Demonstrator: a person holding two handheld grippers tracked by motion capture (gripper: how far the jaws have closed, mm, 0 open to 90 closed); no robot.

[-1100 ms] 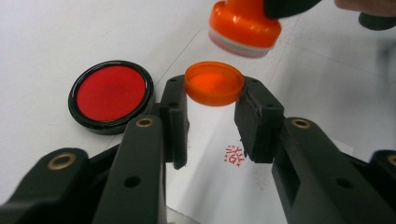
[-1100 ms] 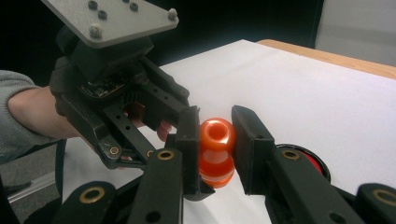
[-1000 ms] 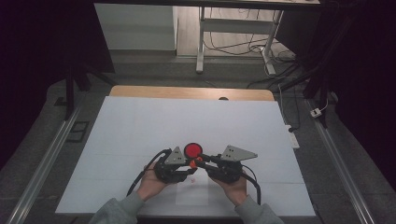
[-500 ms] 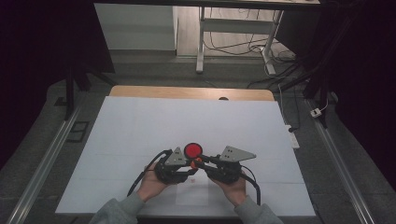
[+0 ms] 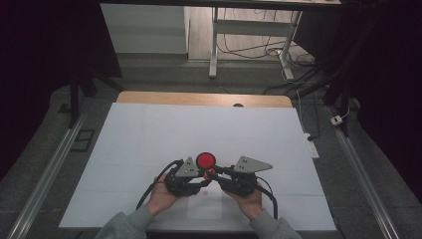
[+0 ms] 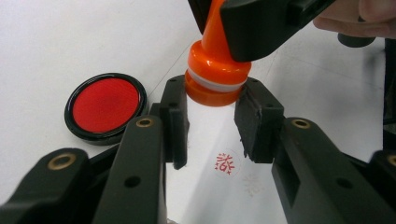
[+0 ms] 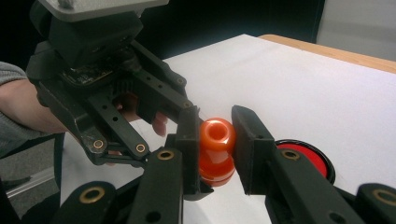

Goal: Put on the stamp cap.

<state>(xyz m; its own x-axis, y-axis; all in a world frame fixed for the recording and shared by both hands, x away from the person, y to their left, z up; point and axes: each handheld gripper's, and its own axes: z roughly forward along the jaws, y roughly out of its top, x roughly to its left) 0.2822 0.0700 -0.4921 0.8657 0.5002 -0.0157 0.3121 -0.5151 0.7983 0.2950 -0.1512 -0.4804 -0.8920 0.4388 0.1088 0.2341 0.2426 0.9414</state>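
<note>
High view: nothing has shifted since a second ago. My left gripper (image 5: 203,179) and right gripper (image 5: 213,174) meet tip to tip at the near middle of the white sheet (image 5: 149,149), just as before, with the stamp (image 5: 209,174) between them and the ink pad (image 5: 205,160) just beyond. I read this as a pause with both hands on it, not a fresh move.

Left gripper view: my left gripper (image 6: 212,116) is clenched on the stamp (image 6: 217,79), its pads on either side of the orange base. The right gripper (image 6: 261,28) clamps the handle from above. The base hangs clear of the sheet, and a red print (image 6: 227,163) lies on the paper near it, so I judge one print is made. The pad (image 6: 105,106) lies open to the left.

Right gripper view: my right gripper (image 7: 215,140) squeezes the stamp's (image 7: 216,149) knob; the left gripper (image 7: 116,93) comes in from the left, lower down. The pad (image 7: 303,156) sits just behind
</note>
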